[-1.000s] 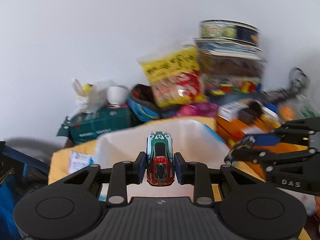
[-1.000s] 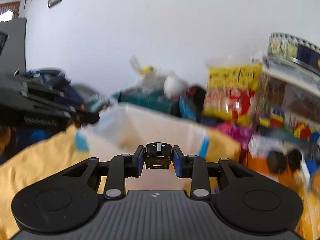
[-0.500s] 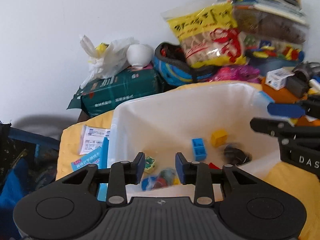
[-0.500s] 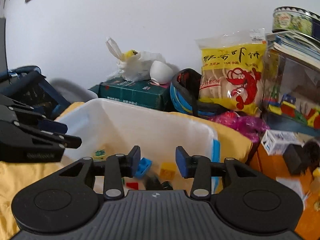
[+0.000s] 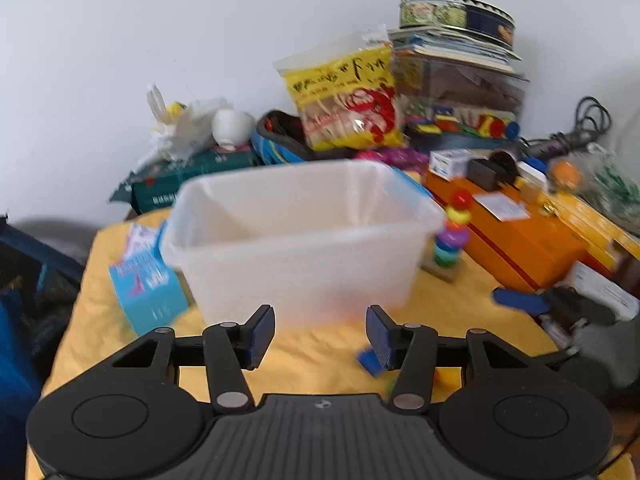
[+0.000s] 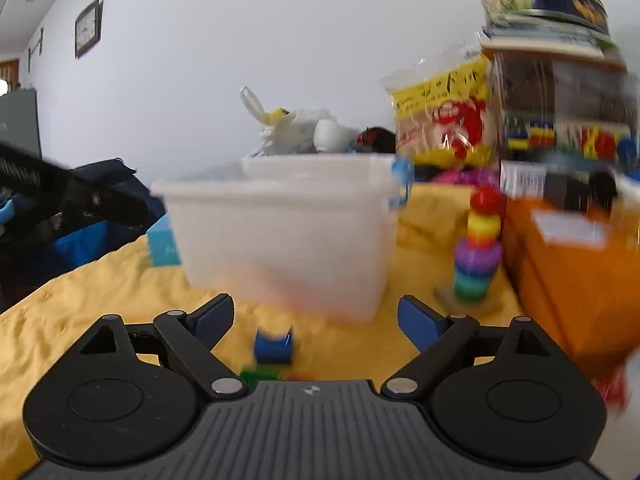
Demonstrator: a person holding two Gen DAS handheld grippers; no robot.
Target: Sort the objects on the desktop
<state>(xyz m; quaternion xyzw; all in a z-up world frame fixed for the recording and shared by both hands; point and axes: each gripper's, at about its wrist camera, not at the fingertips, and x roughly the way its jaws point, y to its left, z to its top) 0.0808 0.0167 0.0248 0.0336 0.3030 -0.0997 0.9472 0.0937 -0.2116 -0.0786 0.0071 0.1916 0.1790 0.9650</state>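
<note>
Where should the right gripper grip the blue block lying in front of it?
Probably across the blue block's two flat side faces, coming down from above and behind. It sits low on the yellow cloth, inside the open right gripper's span; blur hides its notched top.

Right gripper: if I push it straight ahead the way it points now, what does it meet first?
Probably the blue block on the yellow cloth, which lies low between the open fingers of the right gripper. If the gripper passes above it, the white bin comes next. Blur makes depth uncertain.
</note>
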